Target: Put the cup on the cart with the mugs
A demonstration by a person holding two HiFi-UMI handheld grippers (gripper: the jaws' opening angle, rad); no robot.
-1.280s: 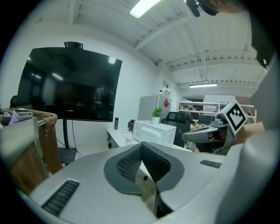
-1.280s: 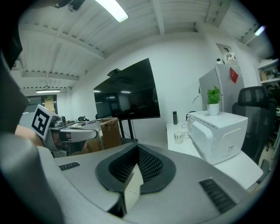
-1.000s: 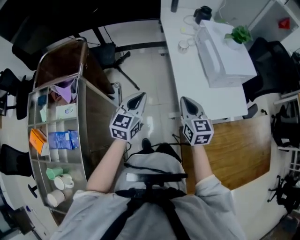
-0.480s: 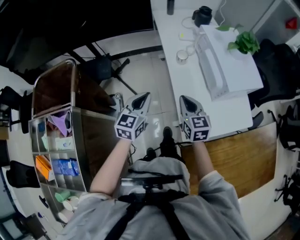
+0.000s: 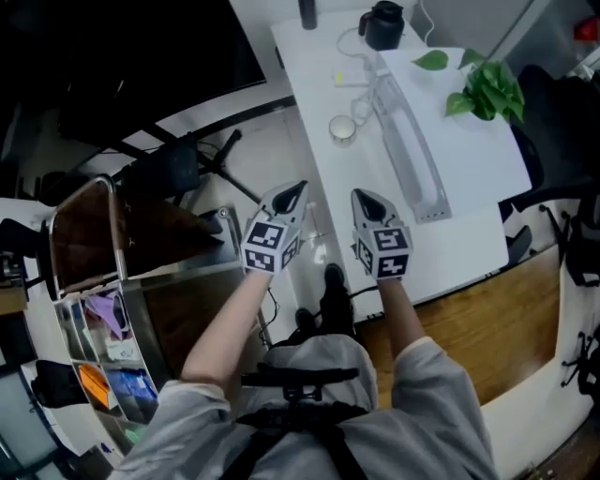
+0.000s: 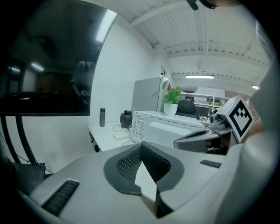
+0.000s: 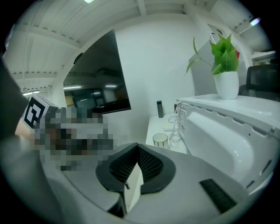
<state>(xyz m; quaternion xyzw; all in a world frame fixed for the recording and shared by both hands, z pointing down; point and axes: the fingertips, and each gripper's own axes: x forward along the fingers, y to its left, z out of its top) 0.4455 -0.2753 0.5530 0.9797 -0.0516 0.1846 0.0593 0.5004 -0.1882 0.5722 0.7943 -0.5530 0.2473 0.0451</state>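
— Where is the cup [image 5: 342, 128] sitting right now?

— It is standing upright on the white table [image 5: 469, 234], close to the table's left edge, with nothing gripping it. White cables [image 5: 356, 70] are lying just behind it, and a long white appliance [image 5: 403, 150] is stretching along its right side, near but apart.

— And the claws?

— The left gripper [image 5: 295, 190] is hovering over the floor just off the table's edge, and the right gripper [image 5: 361, 197] is hovering over the table's near part. Both are clenched with nothing between the jaws, and both are pointing toward the cup.

— Is anything crowding the path?

— A bare strip of table is lying between the right gripper and the cup. A potted plant [image 5: 487, 89], a dark jug [image 5: 382, 23] and a bottle [image 5: 307, 11] are standing farther back.

— And the cart [image 5: 178, 281]?

— It is waiting well off to the left, carrying blue packets [image 5: 131, 394], with a dark office chair [image 5: 173, 164] standing between it and the table.
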